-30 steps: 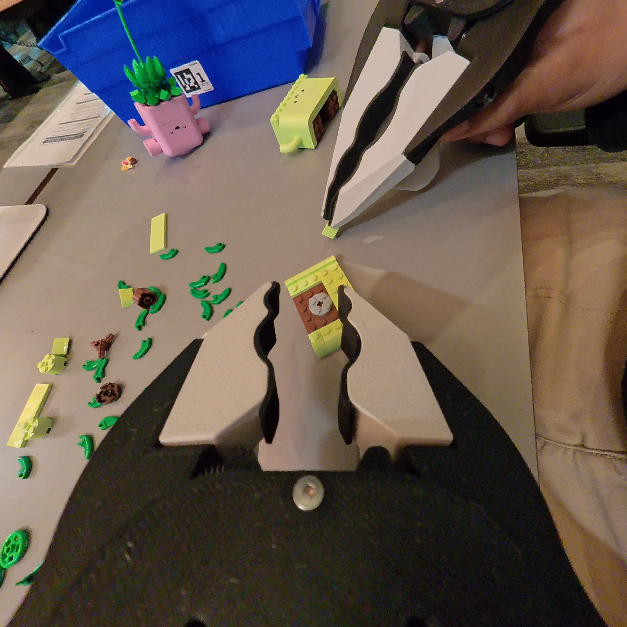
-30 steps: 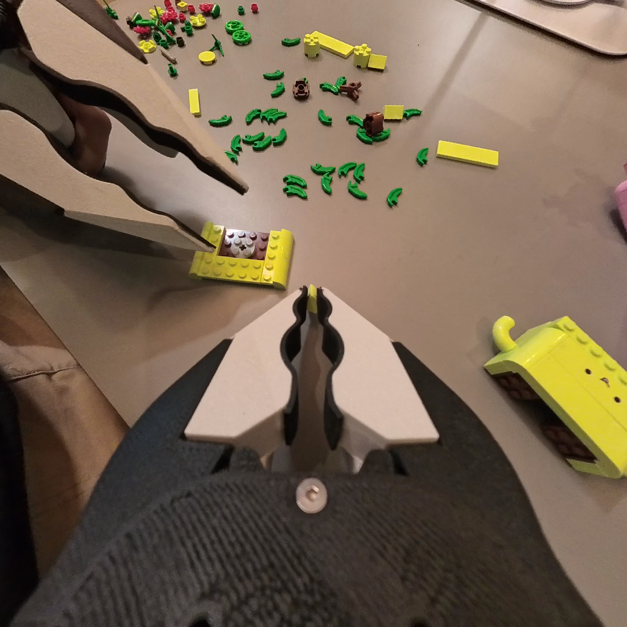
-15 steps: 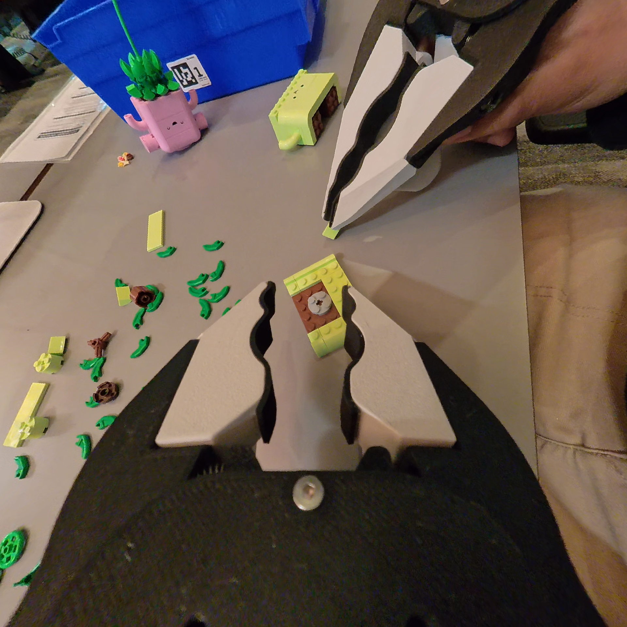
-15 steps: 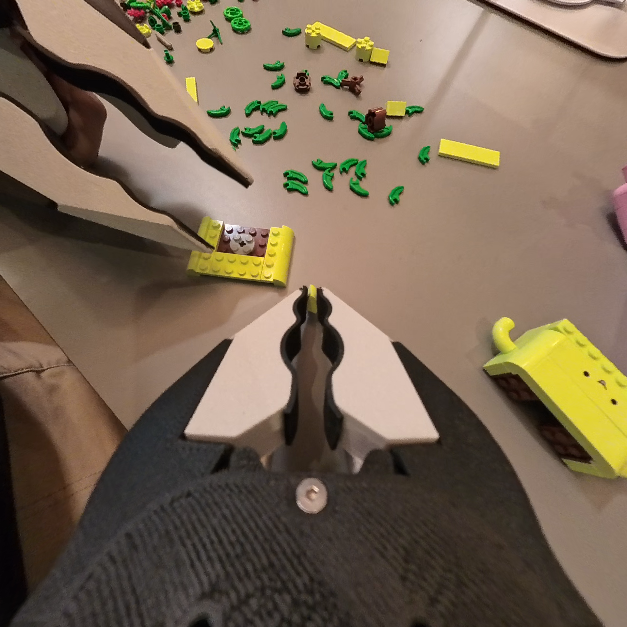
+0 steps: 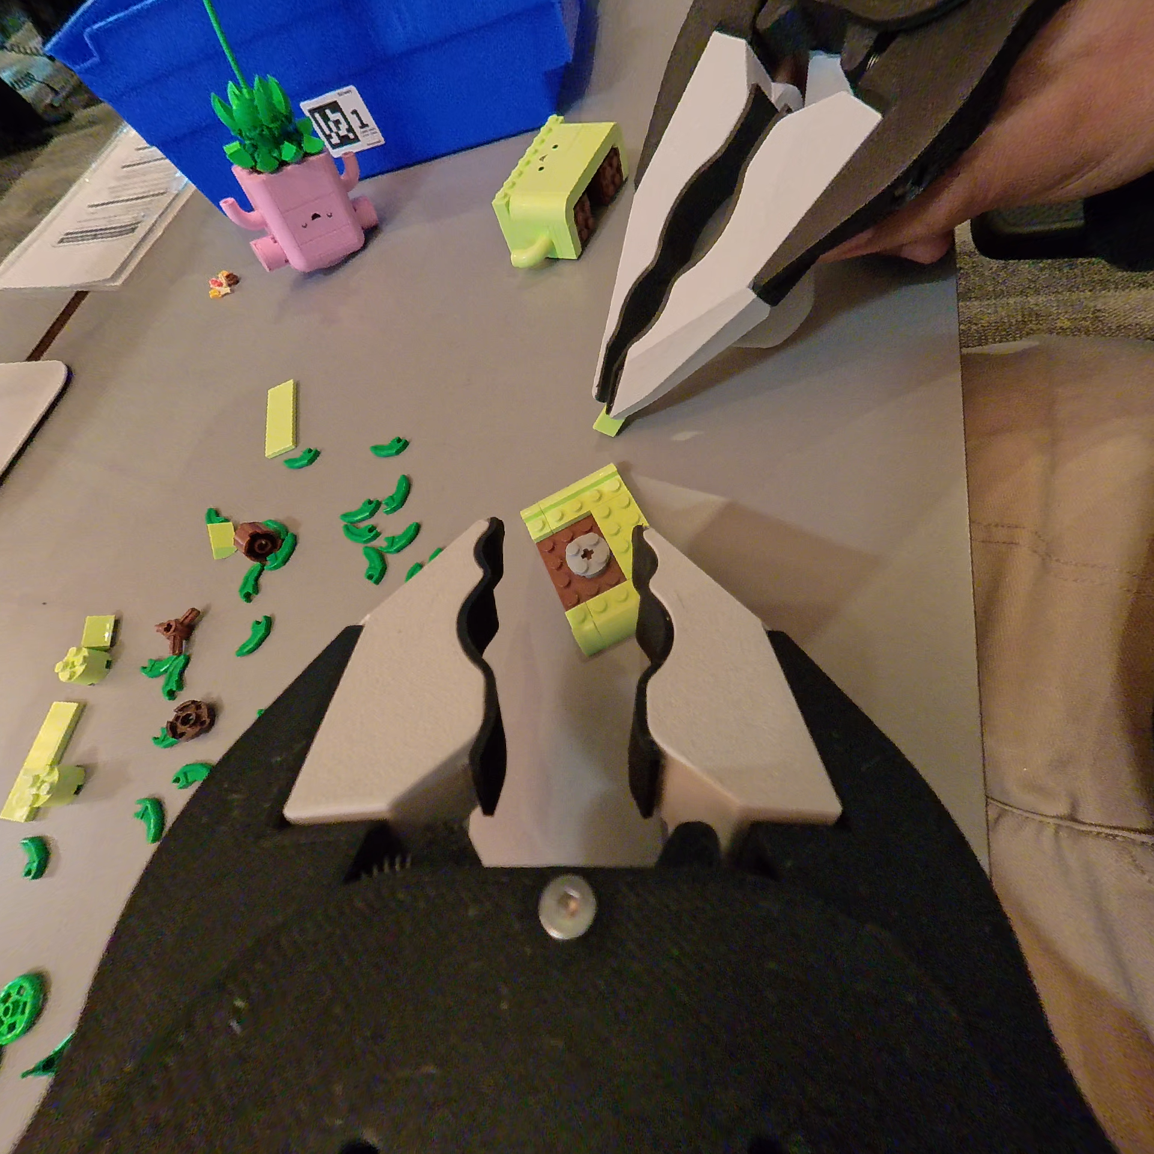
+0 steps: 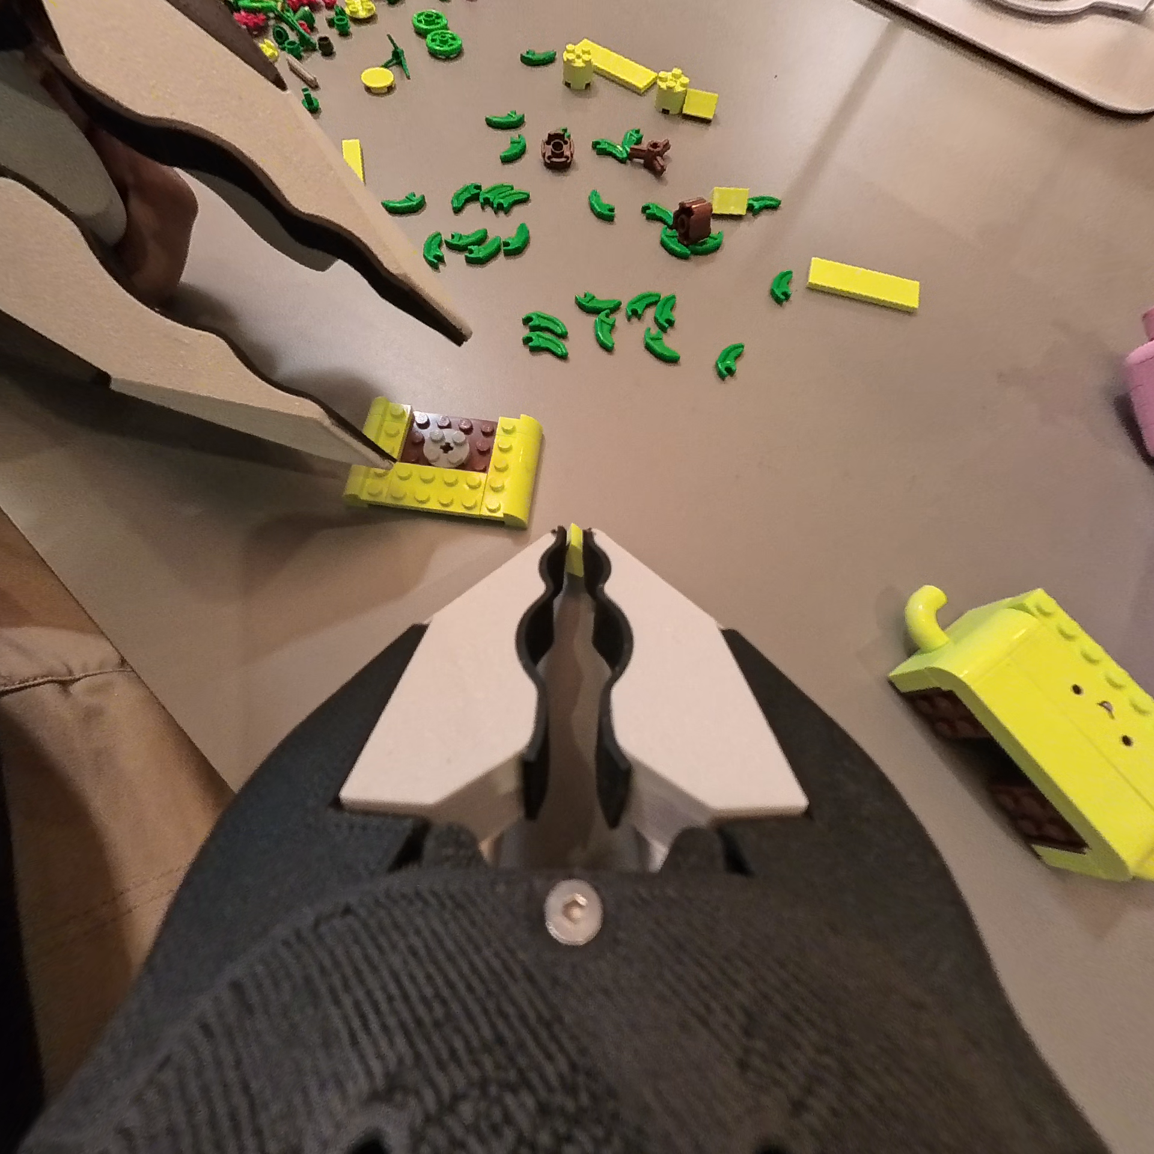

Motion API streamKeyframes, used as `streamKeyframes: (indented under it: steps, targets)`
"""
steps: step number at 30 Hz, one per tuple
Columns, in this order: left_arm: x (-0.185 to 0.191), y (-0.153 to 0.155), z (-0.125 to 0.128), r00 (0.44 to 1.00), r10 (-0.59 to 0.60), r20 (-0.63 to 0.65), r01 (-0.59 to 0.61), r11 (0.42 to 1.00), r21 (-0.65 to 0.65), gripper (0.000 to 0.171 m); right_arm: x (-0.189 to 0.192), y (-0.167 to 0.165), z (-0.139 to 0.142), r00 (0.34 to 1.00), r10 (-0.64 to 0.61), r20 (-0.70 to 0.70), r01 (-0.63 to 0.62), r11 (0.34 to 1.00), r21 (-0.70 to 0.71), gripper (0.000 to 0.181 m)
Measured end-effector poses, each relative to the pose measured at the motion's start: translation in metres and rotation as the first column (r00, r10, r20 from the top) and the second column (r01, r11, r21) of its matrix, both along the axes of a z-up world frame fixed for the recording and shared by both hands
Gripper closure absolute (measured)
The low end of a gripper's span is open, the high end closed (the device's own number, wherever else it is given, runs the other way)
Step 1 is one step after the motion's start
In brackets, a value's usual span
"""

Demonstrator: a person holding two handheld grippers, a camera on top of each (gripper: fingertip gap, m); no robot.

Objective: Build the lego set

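Note:
A lime and brown base plate with a grey round stud (image 5: 584, 559) lies flat on the grey table; it also shows in the right wrist view (image 6: 443, 465). My left gripper (image 5: 567, 531) is open around it, one finger tip touching the base's end (image 6: 374, 459), the other apart from it. My right gripper (image 6: 574, 534) is shut on a small lime piece (image 6: 575, 549), held just above the table a short way from the base. In the left wrist view the right gripper (image 5: 609, 399) points down with the lime piece (image 5: 607, 423) at its tip.
Green leaf pieces (image 5: 374, 531), lime tiles (image 5: 281, 418) and brown bits lie scattered to the left. A pink pot figure (image 5: 300, 200), a lime box figure (image 5: 562, 187) and a blue bin (image 5: 374, 62) stand behind. The table edge and a person's leg (image 5: 1061, 624) are on the right. Left tips and right tips are each some 25 centimetres from the pink pot figure (image 5: 300, 200).
Almost nothing. Both grippers keep their places; the left wrist view has shifted only slightly. The right gripper still holds the lime piece.

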State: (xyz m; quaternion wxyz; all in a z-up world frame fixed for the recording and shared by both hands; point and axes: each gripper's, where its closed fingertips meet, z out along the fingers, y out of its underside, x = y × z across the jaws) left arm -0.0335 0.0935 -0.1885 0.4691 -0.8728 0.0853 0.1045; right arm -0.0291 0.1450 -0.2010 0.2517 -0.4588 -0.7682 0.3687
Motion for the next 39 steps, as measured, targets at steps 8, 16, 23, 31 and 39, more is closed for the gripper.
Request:
streamKeyframes:
  steps: [8, 16, 23, 31, 39]
  targets:
    - [-0.002, -0.001, -0.002, 1.0, 0.01, 0.01, -0.01, 1.0, -0.016, 0.128, 0.001, -0.003, 0.0, 1.0, 0.017, -0.013, -0.017, 0.999, 0.031, 0.178]
    - [0.006, -0.002, -0.004, 0.999, -0.034, 0.021, 0.035, 0.999, -0.028, 0.123, 0.004, -0.004, 0.0, 0.999, 0.038, -0.029, -0.037, 0.998, 0.055, 0.177]
    - [0.007, -0.002, -0.009, 0.997, -0.019, 0.076, 0.024, 0.998, -0.062, 0.113, 0.015, 0.001, -0.006, 0.998, 0.059, -0.03, -0.054, 0.989, 0.139, 0.179]
    - [0.006, -0.001, -0.014, 0.999, -0.008, 0.047, 0.012, 0.995, -0.095, 0.113, 0.019, 0.001, -0.007, 0.998, 0.066, -0.018, -0.063, 0.99, 0.123, 0.175]
    - [0.005, -0.001, -0.018, 0.999, -0.001, 0.04, 0.006, 0.993, -0.121, 0.115, 0.016, -0.001, -0.002, 0.999, 0.045, -0.007, -0.044, 0.997, 0.062, 0.172]
